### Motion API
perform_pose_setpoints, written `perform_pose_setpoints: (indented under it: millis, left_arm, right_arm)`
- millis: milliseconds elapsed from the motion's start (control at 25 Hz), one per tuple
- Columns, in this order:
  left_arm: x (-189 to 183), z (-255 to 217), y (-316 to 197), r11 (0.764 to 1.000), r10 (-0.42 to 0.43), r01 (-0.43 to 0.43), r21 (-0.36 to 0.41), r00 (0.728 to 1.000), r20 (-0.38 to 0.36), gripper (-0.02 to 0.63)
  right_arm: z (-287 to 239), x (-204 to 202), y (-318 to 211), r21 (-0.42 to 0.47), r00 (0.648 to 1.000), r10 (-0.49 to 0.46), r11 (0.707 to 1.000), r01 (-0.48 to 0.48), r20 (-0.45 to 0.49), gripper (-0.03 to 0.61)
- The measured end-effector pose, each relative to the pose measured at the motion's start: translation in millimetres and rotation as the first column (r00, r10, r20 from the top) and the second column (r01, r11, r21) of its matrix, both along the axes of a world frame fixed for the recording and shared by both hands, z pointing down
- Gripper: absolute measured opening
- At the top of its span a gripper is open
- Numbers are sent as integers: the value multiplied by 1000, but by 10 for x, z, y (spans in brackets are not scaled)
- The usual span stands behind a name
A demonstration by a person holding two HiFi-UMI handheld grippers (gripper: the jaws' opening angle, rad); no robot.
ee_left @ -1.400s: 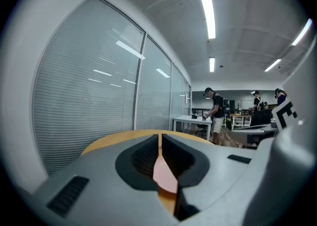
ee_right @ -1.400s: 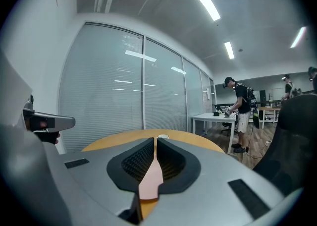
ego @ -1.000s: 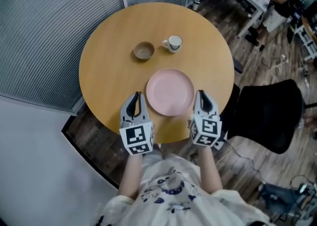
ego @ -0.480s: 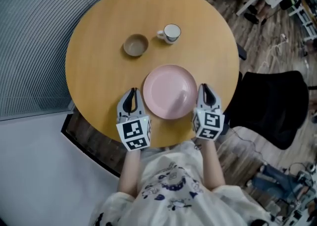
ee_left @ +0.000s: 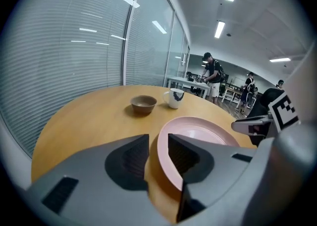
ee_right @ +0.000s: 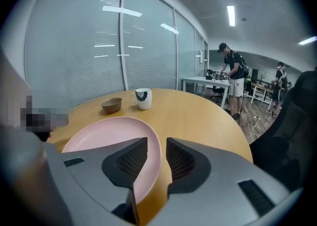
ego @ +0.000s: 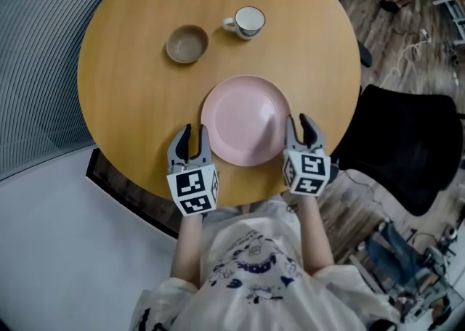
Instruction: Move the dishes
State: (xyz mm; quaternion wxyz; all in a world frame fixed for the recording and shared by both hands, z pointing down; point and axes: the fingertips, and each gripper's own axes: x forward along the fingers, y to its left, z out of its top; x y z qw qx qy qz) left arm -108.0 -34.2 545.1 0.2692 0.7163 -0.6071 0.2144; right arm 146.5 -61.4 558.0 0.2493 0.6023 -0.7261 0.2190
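Opposite sides of pink plate [ego: 245, 119], set for two-handed lift
left gripper [ego: 190, 131], right gripper [ego: 301, 120]: jaws just opened; rim between each, unclamped

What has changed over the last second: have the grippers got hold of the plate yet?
Both grippers have come down to the pink plate. The jaws of the left gripper and right gripper have just been opening, and the plate's rim now sits between each pair; neither looks clamped yet. Plate, brown bowl and cup kept their places on the round table.
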Motion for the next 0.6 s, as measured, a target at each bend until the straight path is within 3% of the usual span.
perform_pose_setpoints:
  millis: [200,600]
  left_arm:
    - [47,207,97,996,-32,31,-78,999,-16,127]
    - [93,556,155,980,-73,67,-186,997,-27,129]
  right_arm:
    - [221,120,75,-60,1000,-5,998,4,-17,100]
    - [535,96,53,-142,1000,-14,990,15,12,98]
